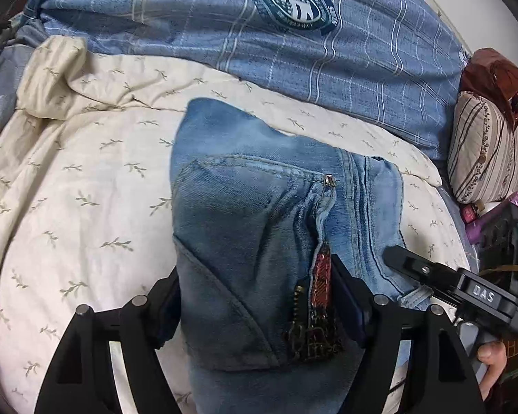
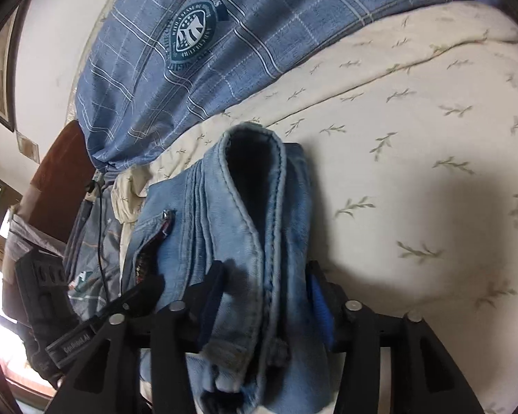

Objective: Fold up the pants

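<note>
Folded light-blue jeans (image 1: pixel 245 214) lie on the cream leaf-print sheet (image 1: pixel 86 189), with a pocket zipper and a red patch on top. My left gripper (image 1: pixel 255 269) straddles the bundle, its pads pressed on both sides of it. One finger of my right gripper (image 1: pixel 407 264) rests at the bundle's right edge. In the right wrist view, the jeans' thick seamed edge (image 2: pixel 259 214) runs between the jaws of my right gripper (image 2: pixel 267 269). The right gripper's blue pad face shows beside the cloth, so the jaws stand open around it. A left gripper finger (image 2: pixel 138 293) lies across the denim.
A blue plaid quilt with a round emblem (image 1: pixel 293 3) is bunched along the far side of the bed. At the right stand a striped pillow (image 1: pixel 483 155), a dark red bag (image 1: pixel 490 72) and a black device (image 1: pixel 504 234). A person's hand (image 1: pixel 490 355) holds the right gripper.
</note>
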A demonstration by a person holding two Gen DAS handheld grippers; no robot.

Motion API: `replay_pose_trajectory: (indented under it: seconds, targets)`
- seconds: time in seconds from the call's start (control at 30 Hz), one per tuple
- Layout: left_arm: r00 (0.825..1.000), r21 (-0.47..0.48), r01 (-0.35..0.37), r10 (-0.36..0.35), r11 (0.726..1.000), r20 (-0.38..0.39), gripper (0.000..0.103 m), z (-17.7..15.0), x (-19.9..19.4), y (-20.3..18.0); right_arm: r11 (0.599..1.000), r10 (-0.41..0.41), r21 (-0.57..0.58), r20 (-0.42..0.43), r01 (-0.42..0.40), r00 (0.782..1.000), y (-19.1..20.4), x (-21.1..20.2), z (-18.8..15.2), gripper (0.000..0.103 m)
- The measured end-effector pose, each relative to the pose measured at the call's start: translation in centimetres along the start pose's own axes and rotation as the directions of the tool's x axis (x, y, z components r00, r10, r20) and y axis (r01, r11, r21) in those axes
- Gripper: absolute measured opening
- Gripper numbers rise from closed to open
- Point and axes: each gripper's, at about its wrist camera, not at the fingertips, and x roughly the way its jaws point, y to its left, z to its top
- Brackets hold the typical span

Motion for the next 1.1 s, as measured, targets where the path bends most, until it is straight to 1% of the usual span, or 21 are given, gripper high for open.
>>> replay_pose_trajectory:
  seconds: [0.1, 0.13, 0.17, 0.2, 0.23, 0.27, 0.3, 0.33, 0.4, 0.43, 0.47, 0.5, 0.63, 0.67, 0.7, 0.77, 0.83, 0.9, 1.0, 1.1]
  targets:
    - [0.998, 0.008, -0.035, 0.034, 0.999, 0.046, 0.078, -0.7, -1.6, -0.3, 0.999, -0.017, -0.047, 0.058, 0.020, 0.998, 0.8, -2.0, -0.8, 0.053]
    - [0.996, 0.011, -0.056, 0.055, 0.998, 0.075, 0.078, -1.0, -2.4, -0.5, 0.997, -0.030, -0.073, 0.091, 0.037, 0.995, 1.3, -2.8, -1.1, 0.054]
    - [0.990, 0.017, -0.088, 0.085, 0.996, 0.113, 0.080, -1.2, -3.3, -0.8, 0.992, -0.043, -0.111, 0.137, 0.058, 0.990, 2.0, -3.9, -1.7, 0.054]
    - [0.980, 0.017, -0.129, 0.124, 0.992, 0.153, 0.084, -1.5, -4.2, -1.2, 0.987, -0.050, -0.141, 0.175, 0.075, 0.983, 2.7, -4.8, -2.1, 0.055]
    - [0.966, 0.023, -0.175, 0.167, 0.984, 0.198, 0.085, -2.0, -5.4, -1.6, 0.980, -0.057, -0.172, 0.221, 0.096, 0.974, 3.4, -5.7, -2.7, 0.055]
    - [0.948, 0.032, -0.218, 0.204, 0.976, 0.243, 0.087, -2.5, -6.7, -2.1, 0.970, -0.064, -0.207, 0.284, 0.127, 0.957, 4.3, -6.9, -3.5, 0.055]
    - [0.933, 0.037, -0.246, 0.226, 0.969, 0.281, 0.090, -3.0, -7.8, -2.4, 0.962, -0.062, -0.232, 0.328, 0.144, 0.942, 5.0, -7.8, -4.1, 0.056]
    - [0.914, 0.036, -0.271, 0.246, 0.962, 0.323, 0.092, -3.6, -9.3, -2.6, 0.956, -0.058, -0.249, 0.358, 0.155, 0.932, 5.7, -8.3, -4.5, 0.057]
    - [0.884, 0.026, -0.309, 0.277, 0.951, 0.376, 0.097, -4.9, -11.7, -2.8, 0.938, -0.049, -0.290, 0.430, 0.189, 0.901, 7.3, -9.6, -5.8, 0.059]
    - [0.874, 0.022, -0.322, 0.289, 0.946, 0.390, 0.097, -5.0, -12.3, -2.8, 0.932, -0.045, -0.301, 0.455, 0.201, 0.889, 8.0, -10.2, -6.6, 0.061]
    - [0.863, 0.019, -0.341, 0.305, 0.940, 0.404, 0.097, -5.4, -13.4, -2.7, 0.930, -0.038, -0.306, 0.471, 0.203, 0.882, 8.8, -10.7, -7.4, 0.062]
    - [0.853, 0.015, -0.357, 0.320, 0.934, 0.412, 0.098, -5.8, -14.2, -2.7, 0.931, -0.027, -0.308, 0.477, 0.196, 0.879, 9.5, -10.9, -7.9, 0.062]
    - [0.822, -0.005, -0.399, 0.360, 0.917, 0.442, 0.098, -6.6, -17.7, -2.7, 0.934, 0.033, -0.327, 0.483, 0.145, 0.875, 11.5, -12.5, -10.3, 0.066]
    - [0.814, -0.013, -0.408, 0.370, 0.913, 0.448, 0.100, -6.8, -18.5, -2.6, 0.932, 0.048, -0.336, 0.480, 0.133, 0.876, 12.1, -12.9, -10.8, 0.066]
    - [0.807, -0.017, -0.414, 0.376, 0.910, 0.455, 0.102, -7.0, -19.0, -2.7, 0.931, 0.054, -0.341, 0.480, 0.129, 0.875, 12.5, -13.0, -11.2, 0.067]
    - [0.784, -0.028, -0.435, 0.394, 0.900, 0.480, 0.102, -7.5, -20.5, -3.0, 0.923, 0.065, -0.362, 0.488, 0.134, 0.870, 13.8, -13.7, -12.2, 0.068]
    - [0.768, -0.032, -0.447, 0.403, 0.894, 0.497, 0.103, -8.0, -21.6, -3.4, 0.914, 0.073, -0.380, 0.491, 0.139, 0.868, 14.7, -14.1, -12.8, 0.068]
    - [0.760, -0.035, -0.451, 0.405, 0.892, 0.509, 0.103, -8.3, -22.4, -3.5, 0.908, 0.072, -0.392, 0.493, 0.148, 0.867, 15.6, -14.4, -13.4, 0.069]
    - [0.752, -0.039, -0.462, 0.415, 0.886, 0.512, 0.103, -8.5, -23.0, -3.8, 0.901, 0.066, -0.402, 0.499, 0.163, 0.864, 16.3, -14.8, -14.0, 0.069]
    - [0.744, -0.046, -0.475, 0.429, 0.879, 0.513, 0.103, -8.6, -23.1, -3.8, 0.887, 0.057, -0.417, 0.528, 0.200, 0.847, 16.5, -15.0, -14.8, 0.070]
